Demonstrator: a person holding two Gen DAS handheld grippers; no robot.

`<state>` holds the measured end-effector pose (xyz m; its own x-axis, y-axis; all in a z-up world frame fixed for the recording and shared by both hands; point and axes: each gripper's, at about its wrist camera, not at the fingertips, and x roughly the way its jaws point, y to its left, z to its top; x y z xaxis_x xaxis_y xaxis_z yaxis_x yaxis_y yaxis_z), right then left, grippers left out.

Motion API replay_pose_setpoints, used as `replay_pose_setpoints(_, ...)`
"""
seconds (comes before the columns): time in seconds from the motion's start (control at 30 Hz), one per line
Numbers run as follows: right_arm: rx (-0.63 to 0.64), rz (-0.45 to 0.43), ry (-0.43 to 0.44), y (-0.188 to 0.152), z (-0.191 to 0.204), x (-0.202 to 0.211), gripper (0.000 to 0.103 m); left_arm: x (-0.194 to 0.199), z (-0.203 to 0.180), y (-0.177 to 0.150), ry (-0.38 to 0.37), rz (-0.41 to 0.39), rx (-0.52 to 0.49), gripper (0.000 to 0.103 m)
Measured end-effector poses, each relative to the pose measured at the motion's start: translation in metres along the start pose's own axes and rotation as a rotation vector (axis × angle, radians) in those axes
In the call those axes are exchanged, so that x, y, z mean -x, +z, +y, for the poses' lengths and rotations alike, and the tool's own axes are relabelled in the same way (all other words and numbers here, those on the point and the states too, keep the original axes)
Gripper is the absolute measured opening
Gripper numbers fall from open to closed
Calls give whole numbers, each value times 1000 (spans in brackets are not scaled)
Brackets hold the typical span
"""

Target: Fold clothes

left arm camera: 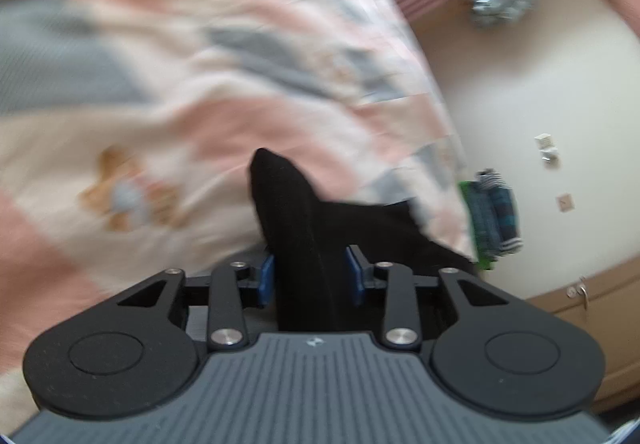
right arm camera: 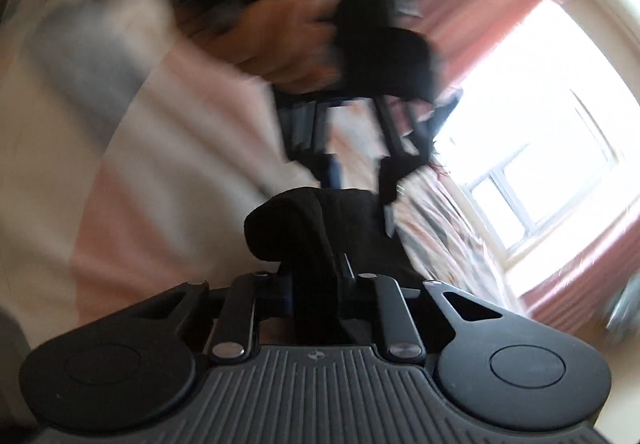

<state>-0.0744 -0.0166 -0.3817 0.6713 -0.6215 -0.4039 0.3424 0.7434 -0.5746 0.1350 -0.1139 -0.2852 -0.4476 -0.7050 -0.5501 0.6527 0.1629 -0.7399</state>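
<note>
left gripper [left arm camera: 310, 278] fingers pinching black sock [left arm camera: 296, 212], right gripper [right arm camera: 316, 284] fingers pinching same sock, patchwork quilt [left arm camera: 180, 44] below, both views blurred

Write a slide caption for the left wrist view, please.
Left gripper holds a black garment over a pink and grey patterned bedspread.

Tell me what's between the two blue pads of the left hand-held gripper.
A black garment, probably a sock, runs up between the pads of the left hand-held gripper, shown in the left wrist view.
</note>
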Motion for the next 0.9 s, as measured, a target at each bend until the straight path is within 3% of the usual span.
replay_pose_setpoints(0.1,-335,-85,41,2,-68,26,14,16,-68,5,-100,-87,-118,46)
replay_pose_setpoints(0.23,-763,-220,56,-26,-166,67,14,24,-162,3,-287,-190,-281,47)
replay_pose_setpoints(0.37,-1099,-325,-19,-86,-249,110,14,-10,-232,-19,-353,-178,-443,53)
replay_pose_setpoints(0.43,-1245,-370,-81,-129,-285,136,15,-47,-250,-36,-348,-113,-495,55)
replay_pose_setpoints(0.57,-1524,-358,-229,-238,-326,179,16,-149,-253,-85,-175,24,-603,55)
replay_pose_setpoints(0.67,-1781,-235,-269,-336,-332,171,20,-218,-229,-124,-51,138,-611,44)
replay_pose_setpoints(0.73,-1942,-174,-227,-392,-317,156,21,-236,-211,-142,8,142,-618,40)
replay_pose_setpoints(0.8,-2017,-256,-145,-414,-312,156,24,-238,-201,-147,14,126,-612,41)
replay_pose_setpoints(0.87,-1931,-242,-165,-400,-318,159,34,-234,-198,-145,13,116,-595,41)
replay_pose_setpoints(0.9,-1880,-235,-184,-392,-322,160,34,-232,-198,-144,19,114,-595,41)
